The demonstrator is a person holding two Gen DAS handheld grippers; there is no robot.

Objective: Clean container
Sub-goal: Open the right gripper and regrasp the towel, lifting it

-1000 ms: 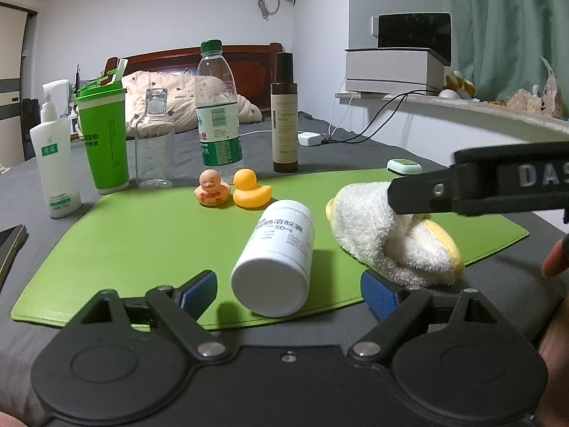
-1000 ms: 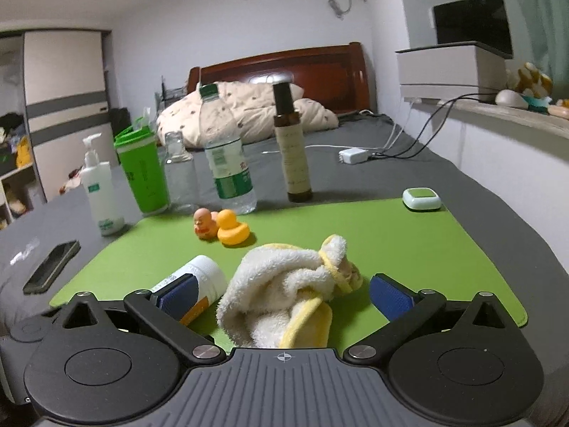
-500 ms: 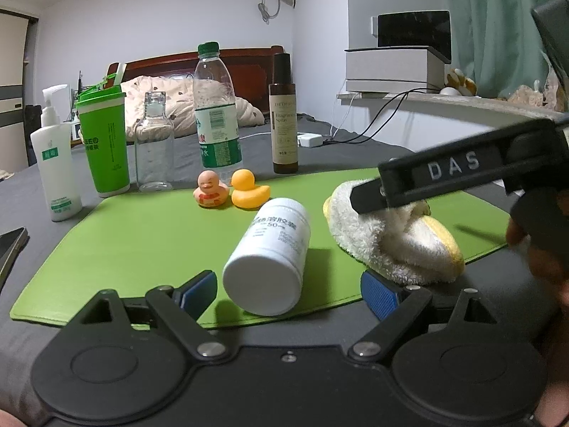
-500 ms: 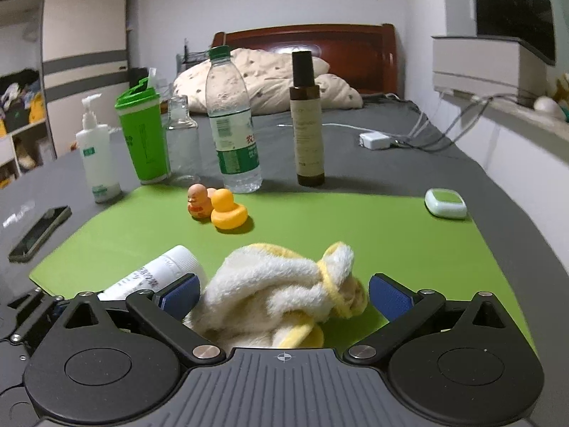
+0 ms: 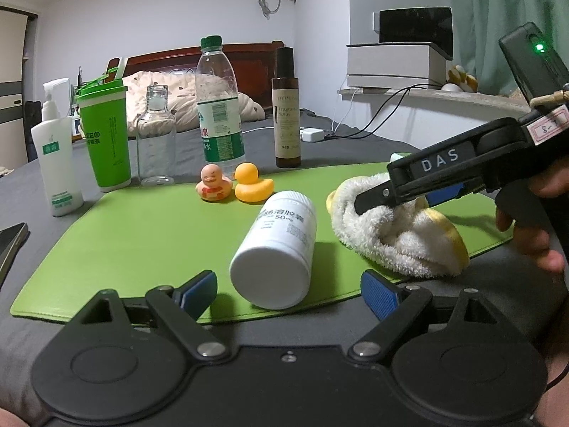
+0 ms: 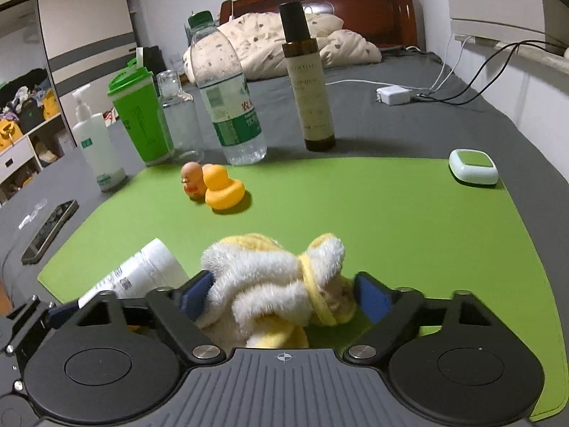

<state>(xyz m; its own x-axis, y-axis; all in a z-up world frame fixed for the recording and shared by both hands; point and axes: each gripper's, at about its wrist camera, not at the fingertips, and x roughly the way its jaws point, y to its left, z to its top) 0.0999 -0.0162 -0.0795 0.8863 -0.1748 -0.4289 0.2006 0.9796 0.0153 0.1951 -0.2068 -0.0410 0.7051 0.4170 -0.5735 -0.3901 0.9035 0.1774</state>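
Since a second ago my right gripper [image 6: 281, 293] has pushed forward and down over the white-and-yellow cloth [image 6: 281, 284], which now fills the gap between its blue pads [image 6: 197, 293]; both pads touch the fluffy fabric, so I am grasping the cloth, though it still lies on the green mat [image 6: 391, 213]. My left gripper [image 5: 288, 293] has barely shifted: its jaws stand wide apart, released, with the white container [image 5: 277, 249] lying on its side between them at the near edge of the mat, base toward me and touching neither pad. The cloth sits just right of the container. Farther off, two rubber ducks [image 5: 234, 186] sit side by side near the middle of the mat, and beyond its far edge stand a green cup [image 5: 106, 135], a water bottle [image 5: 218, 106] and a brown spray bottle [image 5: 286, 110].
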